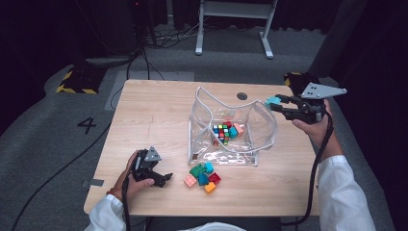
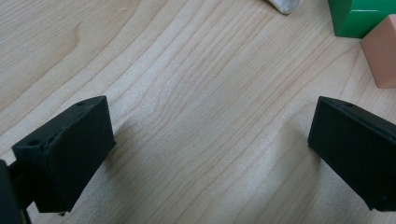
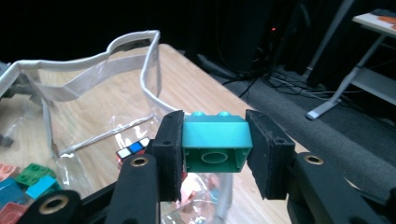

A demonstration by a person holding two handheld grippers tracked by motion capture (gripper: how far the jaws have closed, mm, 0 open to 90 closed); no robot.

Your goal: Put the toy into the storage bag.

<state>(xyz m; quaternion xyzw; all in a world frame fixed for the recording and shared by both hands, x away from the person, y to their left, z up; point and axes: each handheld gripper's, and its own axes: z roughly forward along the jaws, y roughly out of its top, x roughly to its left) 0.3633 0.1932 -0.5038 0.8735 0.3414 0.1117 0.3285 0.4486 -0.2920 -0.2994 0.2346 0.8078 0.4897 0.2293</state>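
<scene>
Above the clear bag's [image 1: 269,126] rim, the right gripper [image 3: 215,149] clamps a teal brick [image 3: 215,143], probably mid-delivery, needing release inside; the left gripper [image 2: 210,154] rests open.

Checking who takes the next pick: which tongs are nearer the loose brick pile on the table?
Left. The left tongs rest open on the table just beside the loose brick pile. The right tongs are across the clear bag, raised by its far rim, gripping a teal brick.

The bag [image 1: 231,127] stands mid-frame on the table [image 1: 154,115], a cube [image 1: 221,133] inside it; loose bricks [image 1: 203,174] lie just below.
</scene>
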